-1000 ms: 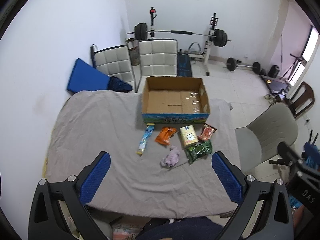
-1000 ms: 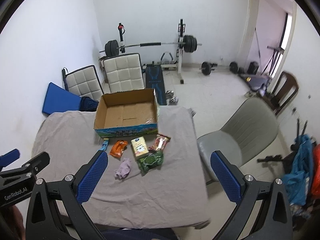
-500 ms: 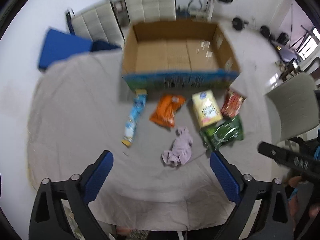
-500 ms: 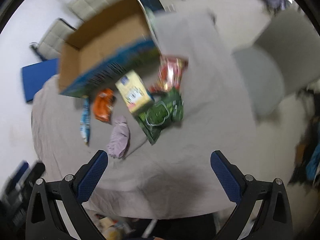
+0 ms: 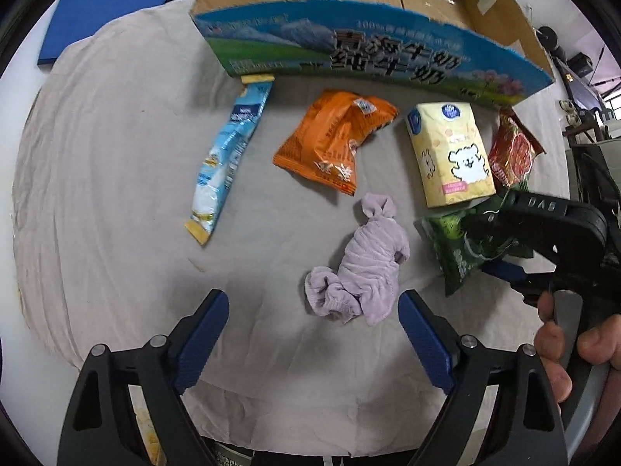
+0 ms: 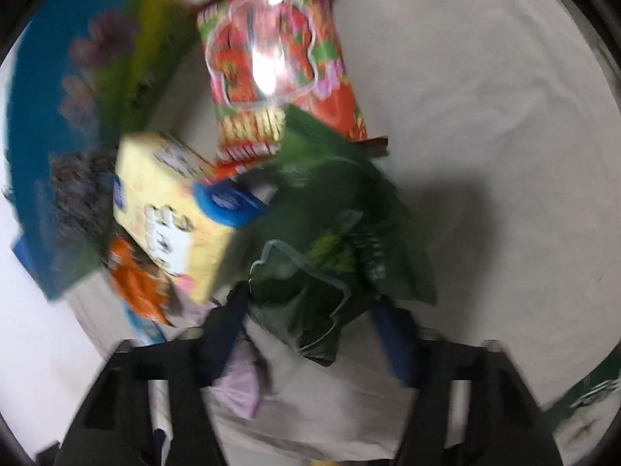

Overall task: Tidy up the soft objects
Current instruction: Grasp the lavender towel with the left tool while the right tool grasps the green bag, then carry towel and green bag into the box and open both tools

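Right hand-held gripper (image 6: 310,334) straddling green packet (image 6: 330,256)

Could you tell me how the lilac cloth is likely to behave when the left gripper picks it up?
The lilac cloth lies crumpled with loose folds and a knotted end, so it will probably hang limp and unfurl. It looks thin, so likely light. Its bunched ridges should give the open left gripper an easy pinch.

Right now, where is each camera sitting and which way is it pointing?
Left wrist: on the left hand-held gripper, above the near table edge, facing the cardboard box; shows its open blue fingers, plus the right hand-held gripper and person's hand.
Right wrist: on the right hand-held gripper, low and blurred, facing the green packet between its fingers.
Shared: green packet, yellow pack, red packet.
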{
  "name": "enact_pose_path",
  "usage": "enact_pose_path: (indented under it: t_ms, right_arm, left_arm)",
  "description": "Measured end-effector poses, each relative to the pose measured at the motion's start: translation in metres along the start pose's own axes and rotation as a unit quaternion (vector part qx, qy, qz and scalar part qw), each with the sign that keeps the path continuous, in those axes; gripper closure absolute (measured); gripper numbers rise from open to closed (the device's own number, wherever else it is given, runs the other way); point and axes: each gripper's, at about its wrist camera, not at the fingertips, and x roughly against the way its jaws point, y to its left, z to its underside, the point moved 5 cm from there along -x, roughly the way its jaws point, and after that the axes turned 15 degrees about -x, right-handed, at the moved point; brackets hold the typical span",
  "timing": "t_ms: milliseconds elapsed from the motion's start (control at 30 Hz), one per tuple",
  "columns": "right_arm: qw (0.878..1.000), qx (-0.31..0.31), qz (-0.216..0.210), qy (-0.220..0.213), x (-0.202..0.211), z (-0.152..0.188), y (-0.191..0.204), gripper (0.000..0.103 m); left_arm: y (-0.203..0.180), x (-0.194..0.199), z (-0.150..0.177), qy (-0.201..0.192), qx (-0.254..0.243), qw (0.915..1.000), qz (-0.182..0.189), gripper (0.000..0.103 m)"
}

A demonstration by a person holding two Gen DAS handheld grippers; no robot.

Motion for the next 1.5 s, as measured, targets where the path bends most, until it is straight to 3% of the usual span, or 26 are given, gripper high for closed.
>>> enact_pose_path:
  t_ms: [133,200,267,300,367,467,533,600,667,733,767,800,900,1033,1233,1500]
  right_arm:
    - [0.988,0.116,0.101,0.015,0.006,0.011,-0.008,0.056]
    - [0.968,0.193,0.156,0.020,0.012,0.016,-0.015,0.056]
    - [0.953,0.232,0.195,0.004,0.019,0.016,-0.021,0.054]
    - [0.952,0.236,0.194,-0.004,0.025,0.015,-0.022,0.042]
    - [0.956,0.229,0.179,-0.030,0.038,0.012,-0.022,0.031]
    - [0.967,0.196,0.157,-0.039,0.046,0.013,-0.023,0.028]
    - [0.976,0.166,0.138,-0.032,0.042,0.015,-0.024,0.028]
    - [0.983,0.135,0.125,-0.026,0.029,0.013,-0.029,0.028]
    - [0.988,0.116,0.105,-0.015,0.016,0.017,-0.033,0.028]
    - [0.989,0.109,0.101,-0.023,0.009,0.019,-0.034,0.032]
    - [0.988,0.111,0.105,-0.030,0.009,0.017,-0.036,0.046]
    - [0.988,0.112,0.103,-0.029,0.004,0.016,-0.037,0.053]
    - [0.986,0.121,0.106,-0.035,0.008,0.026,-0.036,0.057]
    - [0.978,0.169,0.118,-0.042,-0.001,0.046,-0.026,0.060]
    - [0.966,0.233,0.109,-0.036,0.016,0.071,-0.033,0.061]
    - [0.953,0.293,0.061,-0.045,0.083,0.097,-0.033,0.062]
  left_arm:
    - [-0.004,-0.008,-0.003,0.014,-0.010,0.9997,0.017,0.014]
    - [-0.008,-0.012,-0.003,0.020,-0.017,0.9994,0.024,0.014]
    - [-0.018,-0.022,-0.007,0.032,-0.033,0.9984,0.032,0.014]
    - [-0.024,-0.029,-0.010,0.041,-0.038,0.9977,0.036,0.014]
    - [-0.033,-0.043,-0.016,0.055,-0.046,0.9964,0.044,0.014]
    - [-0.045,-0.066,-0.026,0.074,-0.065,0.9943,0.041,0.014]
    - [-0.051,-0.082,-0.029,0.093,-0.073,0.9919,0.047,0.030]
    - [-0.053,-0.095,-0.028,0.111,-0.082,0.9898,0.035,0.056]
    - [-0.051,-0.100,-0.027,0.111,-0.083,0.9902,0.019,0.064]
    - [-0.049,-0.100,-0.023,0.100,-0.071,0.9921,0.025,0.066]
    - [-0.046,-0.097,-0.021,0.097,-0.066,0.9927,0.025,0.067]
    - [-0.045,-0.096,-0.018,0.094,-0.060,0.9935,0.023,0.068]
    - [-0.037,-0.087,-0.005,0.084,-0.043,0.9953,0.025,0.070]
    - [-0.030,-0.080,0.012,0.070,-0.014,0.9970,0.029,0.071]
    - [-0.042,-0.054,0.033,0.037,-0.001,0.9988,0.033,0.072]
    - [-0.047,0.019,0.032,-0.040,0.005,0.9983,0.041,0.072]
